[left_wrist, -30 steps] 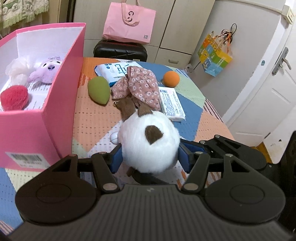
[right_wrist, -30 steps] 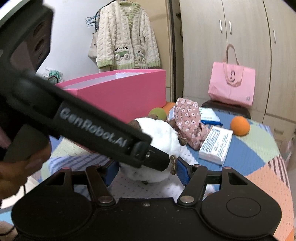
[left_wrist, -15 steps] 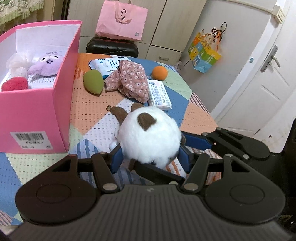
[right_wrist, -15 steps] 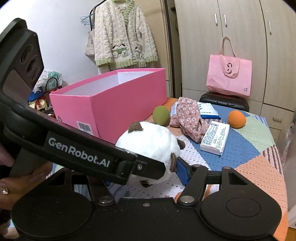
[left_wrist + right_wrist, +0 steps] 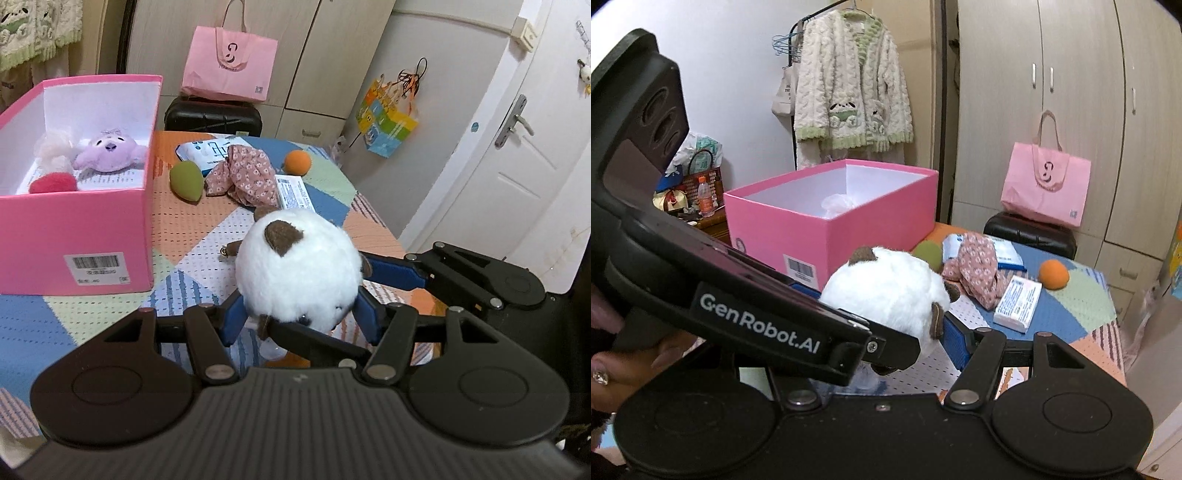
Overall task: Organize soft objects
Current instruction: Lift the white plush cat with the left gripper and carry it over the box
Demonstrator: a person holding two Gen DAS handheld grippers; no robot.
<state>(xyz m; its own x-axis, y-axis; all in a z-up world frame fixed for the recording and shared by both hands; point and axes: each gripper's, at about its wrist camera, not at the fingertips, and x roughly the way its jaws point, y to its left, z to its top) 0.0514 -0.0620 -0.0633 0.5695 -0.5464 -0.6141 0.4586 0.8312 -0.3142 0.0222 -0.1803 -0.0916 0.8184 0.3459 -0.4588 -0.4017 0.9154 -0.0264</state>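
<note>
Gripping the plush [image 5: 298, 273] from crossing directions, left gripper [image 5: 297, 309] and right gripper [image 5: 886, 325] both pinch it above the table [image 5: 110, 314], near the box [image 5: 74, 229]. Judged light, compressible, non-fragile; hold the round body, not ears. The right gripper's left finger and the plush underside are hidden.

We see a tabletop [image 5: 207, 243] under a patchwork cloth of orange, blue, green and white. On it stand an open pink box [image 5: 77, 229] at the left, a green egg-shaped sponge [image 5: 186, 181] beside it, a crumpled floral cloth [image 5: 247, 177] (partly over two white packets [image 5: 295, 194]), and an orange ball [image 5: 297, 162] farther back.
</note>
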